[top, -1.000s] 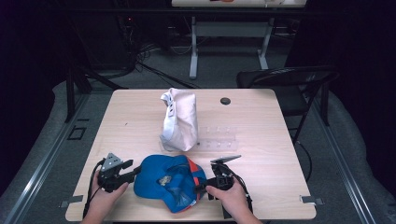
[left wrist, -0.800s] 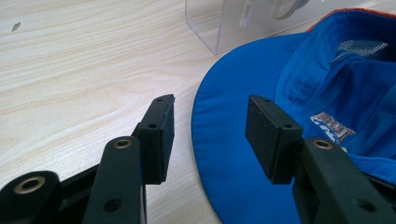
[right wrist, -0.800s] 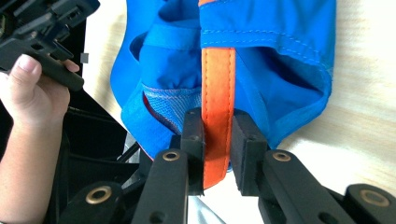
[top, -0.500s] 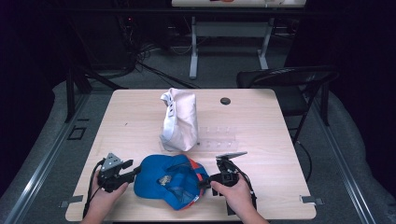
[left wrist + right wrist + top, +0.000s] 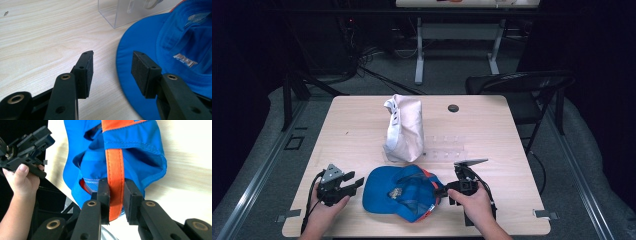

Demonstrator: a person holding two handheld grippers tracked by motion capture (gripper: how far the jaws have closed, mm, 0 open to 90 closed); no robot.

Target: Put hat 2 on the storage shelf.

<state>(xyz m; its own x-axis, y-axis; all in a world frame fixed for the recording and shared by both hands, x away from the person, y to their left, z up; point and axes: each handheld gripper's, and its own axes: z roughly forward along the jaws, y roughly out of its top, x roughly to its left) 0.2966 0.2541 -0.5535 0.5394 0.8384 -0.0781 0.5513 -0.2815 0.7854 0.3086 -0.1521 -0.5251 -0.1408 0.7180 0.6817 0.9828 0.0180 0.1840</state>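
Gripping the orange strap [image 5: 115, 167] of the blue fabric cap [image 5: 404, 192], your right gripper [image 5: 443, 191] is clamped on it at the cap's 3 o'clock, near table's front edge. Lift slow, keep strap centred btwn pads. Left gripper [image 5: 112, 71], jaws apart, empty, waits at brim, 9 o'clock. Cream cloth bag [image 5: 404, 130] & clear plastic box [image 5: 447, 149] at 12, so avoid swinging fwd.

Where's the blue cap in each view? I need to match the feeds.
High view: blue cap lies at the table's near edge, between the left gripper and right gripper.
Left gripper view: cap at right, brim by the right-hand jaw.
Right gripper view: cap top centre, its orange strap clamped.
Shared landmark: the cap's blue brim.
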